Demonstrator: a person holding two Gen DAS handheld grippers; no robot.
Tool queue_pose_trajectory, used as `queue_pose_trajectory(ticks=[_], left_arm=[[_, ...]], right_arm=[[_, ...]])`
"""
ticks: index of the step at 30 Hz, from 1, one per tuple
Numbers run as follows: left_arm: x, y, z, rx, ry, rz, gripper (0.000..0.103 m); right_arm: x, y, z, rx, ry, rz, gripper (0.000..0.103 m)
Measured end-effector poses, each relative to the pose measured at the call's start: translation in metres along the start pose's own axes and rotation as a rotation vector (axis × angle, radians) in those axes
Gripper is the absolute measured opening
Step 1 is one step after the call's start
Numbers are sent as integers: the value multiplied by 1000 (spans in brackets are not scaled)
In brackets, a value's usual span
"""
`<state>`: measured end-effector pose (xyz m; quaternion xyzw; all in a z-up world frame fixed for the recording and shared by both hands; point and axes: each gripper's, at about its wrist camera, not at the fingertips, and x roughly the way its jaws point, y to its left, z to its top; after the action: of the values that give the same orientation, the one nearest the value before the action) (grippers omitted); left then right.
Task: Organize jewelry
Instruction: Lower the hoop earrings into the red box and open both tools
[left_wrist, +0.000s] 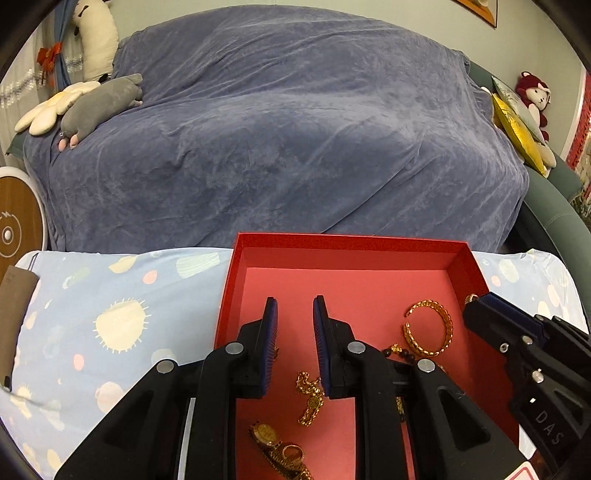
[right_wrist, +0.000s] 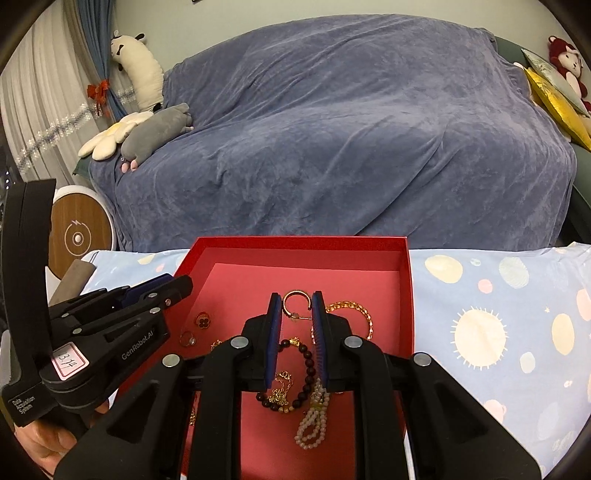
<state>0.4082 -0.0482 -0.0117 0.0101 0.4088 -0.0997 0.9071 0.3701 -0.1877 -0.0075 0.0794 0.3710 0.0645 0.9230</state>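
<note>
A red open box (left_wrist: 347, 243) (right_wrist: 299, 243) sits on the patterned cloth and holds gold jewelry. My left gripper (left_wrist: 295, 306) is open and empty above the box floor, over a gold chain (left_wrist: 310, 397) and a gold watch (left_wrist: 280, 448). A gold bangle (left_wrist: 430, 326) lies to its right. My right gripper (right_wrist: 297, 301) is shut on a thin gold hoop earring (right_wrist: 295, 295) and holds it over the box. Below it lie a dark bead bracelet (right_wrist: 308, 369), a pearl bracelet (right_wrist: 314, 421), a red clover ring (right_wrist: 202, 320) and a gold bangle (right_wrist: 354, 310).
A blue-covered sofa (left_wrist: 280, 122) with plush toys (left_wrist: 99, 103) stands behind the table. A round wooden-faced device (right_wrist: 79, 236) is at the left. A brown case (left_wrist: 14, 314) lies at the cloth's left edge. The right gripper's body (left_wrist: 528, 350) shows beside the box.
</note>
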Motion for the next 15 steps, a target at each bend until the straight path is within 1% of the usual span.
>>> queue_pose_trajectory(ticks=[3,9,15], left_arm=[[7,-2,0,-10,5,-7,17],[16,-5,-5,12,22,6,17],[23,-5,-8,13,42,7,17]], right_arm=[[11,1,-1,12,26,23,16],[28,2,-6,19,54,32,16],[28,4,-4,16,49,34,16]])
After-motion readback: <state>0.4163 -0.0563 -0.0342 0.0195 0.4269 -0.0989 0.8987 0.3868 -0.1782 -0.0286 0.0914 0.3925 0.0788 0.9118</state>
